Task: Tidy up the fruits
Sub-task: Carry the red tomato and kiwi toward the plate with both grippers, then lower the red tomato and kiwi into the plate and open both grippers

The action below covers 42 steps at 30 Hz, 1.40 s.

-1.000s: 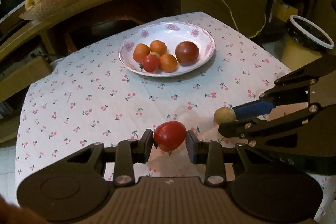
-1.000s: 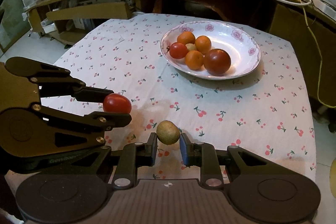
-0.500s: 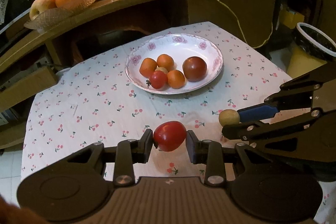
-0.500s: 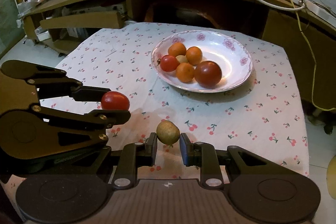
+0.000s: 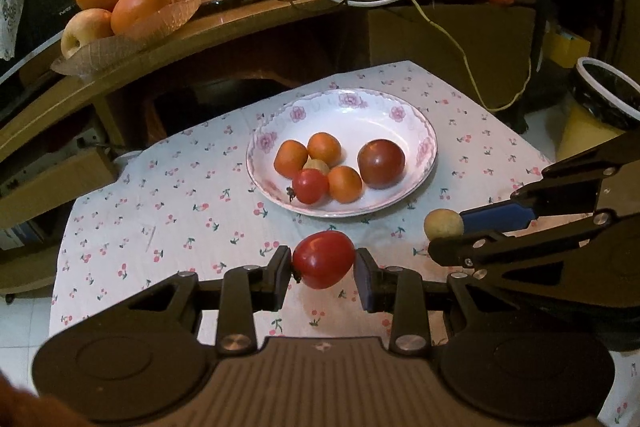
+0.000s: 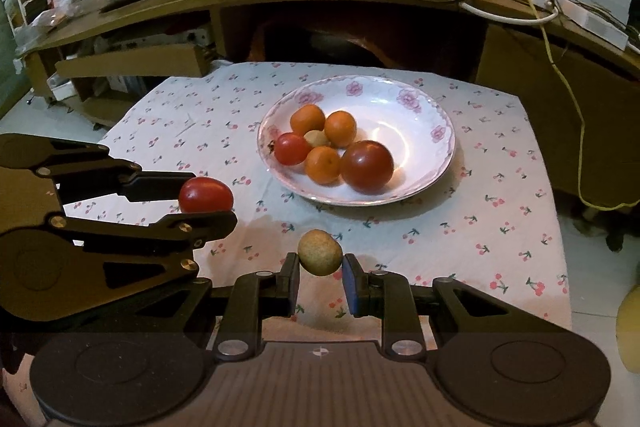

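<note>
Left wrist view: I see my left gripper [image 5: 323, 269] with its jaws closed onto a red tomato [image 5: 323, 259], one pad on each side, the fruit held clear above the desk [image 5: 168, 215] and its cherry-print cloth. The tomato's underside is hidden from me. At the right edge my right gripper [image 5: 444, 235] enters side-on, its body cut off by the frame, and a small tan fruit [image 5: 443, 224] sits at its tip; from this angle I cannot make out how both pads meet it. Beyond lies a white flowered plate [image 5: 400, 115] holding three orange fruits, a small red tomato, a large dark red tomato [image 5: 381, 163] and a pale fruit mostly hidden in the middle of the pile. A basket of oranges [image 5: 132, 11] stands on the shelf behind, partly in shadow.

Right wrist view: here the right gripper [image 6: 320, 269] shows plainly, jaws clamped narrow on the tan fruit [image 6: 320, 252], held above the cloth near the desk's front edge. The left gripper [image 6: 208, 205] comes in from the left, its lower finger covering the bottom of the red tomato [image 6: 205, 194]. The plate [image 6: 420, 107] lies well apart, farther back. The lower corners are black lens border.
</note>
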Each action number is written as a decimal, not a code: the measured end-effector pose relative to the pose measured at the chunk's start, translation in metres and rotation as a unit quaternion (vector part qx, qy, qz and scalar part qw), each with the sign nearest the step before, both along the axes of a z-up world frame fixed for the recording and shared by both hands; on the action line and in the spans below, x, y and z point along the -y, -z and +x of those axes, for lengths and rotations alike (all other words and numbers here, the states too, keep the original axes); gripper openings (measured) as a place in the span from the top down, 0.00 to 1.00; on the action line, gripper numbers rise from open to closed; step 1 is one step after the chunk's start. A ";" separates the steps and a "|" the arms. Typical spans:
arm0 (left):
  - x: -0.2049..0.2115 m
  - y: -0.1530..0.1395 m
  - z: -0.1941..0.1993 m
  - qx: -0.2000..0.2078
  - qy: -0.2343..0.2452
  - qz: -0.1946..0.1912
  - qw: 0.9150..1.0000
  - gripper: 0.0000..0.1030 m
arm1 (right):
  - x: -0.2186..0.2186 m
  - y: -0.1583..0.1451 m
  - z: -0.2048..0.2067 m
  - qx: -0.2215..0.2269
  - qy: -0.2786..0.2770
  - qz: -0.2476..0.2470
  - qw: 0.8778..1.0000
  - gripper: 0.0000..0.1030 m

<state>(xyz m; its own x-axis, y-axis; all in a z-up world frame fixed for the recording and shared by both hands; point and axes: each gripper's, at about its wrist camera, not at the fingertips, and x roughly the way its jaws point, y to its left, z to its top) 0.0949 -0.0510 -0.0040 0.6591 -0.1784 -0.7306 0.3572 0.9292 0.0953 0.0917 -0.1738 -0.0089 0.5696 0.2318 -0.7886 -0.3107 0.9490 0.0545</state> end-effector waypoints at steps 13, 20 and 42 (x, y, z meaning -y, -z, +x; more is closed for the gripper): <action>0.003 -0.005 0.011 0.011 -0.007 0.002 1.000 0.62 | 0.002 -0.005 0.010 0.008 0.011 -0.002 1.000 0.75; 0.008 -0.007 0.015 0.019 -0.009 0.011 1.000 0.63 | 0.003 -0.006 0.015 0.012 0.015 -0.005 1.000 0.75; 0.018 -0.018 0.039 0.038 -0.016 0.008 0.999 0.63 | 0.012 -0.015 0.033 0.028 0.042 0.000 0.999 0.74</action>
<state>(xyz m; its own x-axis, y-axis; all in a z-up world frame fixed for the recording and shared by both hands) 0.1336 -0.0687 0.0139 0.7177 -0.1452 -0.6811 0.3180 0.9384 0.1351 0.1246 -0.1854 0.0062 0.6297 0.1823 -0.7552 -0.2335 0.9715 0.0399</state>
